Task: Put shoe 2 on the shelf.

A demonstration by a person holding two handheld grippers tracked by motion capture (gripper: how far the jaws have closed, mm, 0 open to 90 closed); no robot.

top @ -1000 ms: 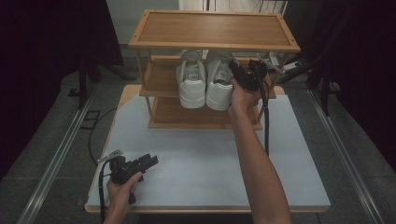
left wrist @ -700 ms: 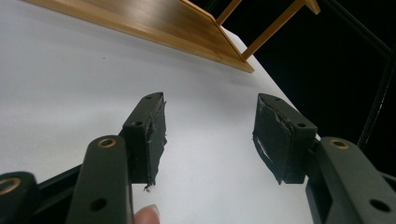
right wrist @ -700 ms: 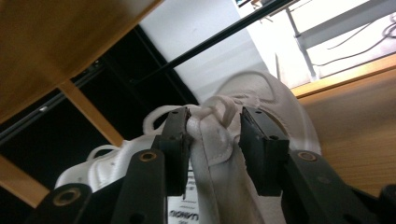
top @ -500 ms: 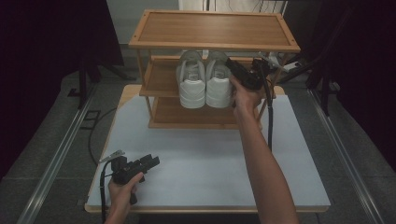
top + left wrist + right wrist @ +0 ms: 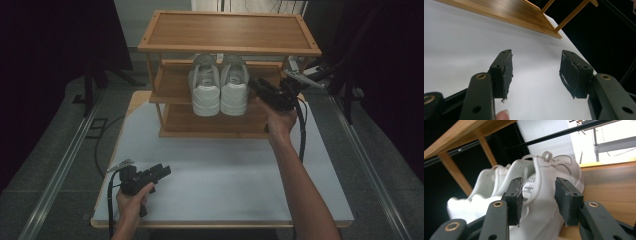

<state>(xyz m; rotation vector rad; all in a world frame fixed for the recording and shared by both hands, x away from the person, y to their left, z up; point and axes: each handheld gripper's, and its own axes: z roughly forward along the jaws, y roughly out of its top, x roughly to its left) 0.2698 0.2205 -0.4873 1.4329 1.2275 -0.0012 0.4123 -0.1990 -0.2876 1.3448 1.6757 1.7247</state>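
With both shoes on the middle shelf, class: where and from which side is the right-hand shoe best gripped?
Grip the right-hand shoe at its heel collar, coming from the open front of the shelf. The heel faces outward with the opening upward, so the thin rim probably fits between the right gripper jaws, which have just been opening around it.

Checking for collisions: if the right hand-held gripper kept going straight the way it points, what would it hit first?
Probably the nearer white shoe. The right hand-held gripper has just been opening its jaws, and they stand either side of that shoe's heel collar on the middle shelf, apparently without pressing it. Depth is unclear.
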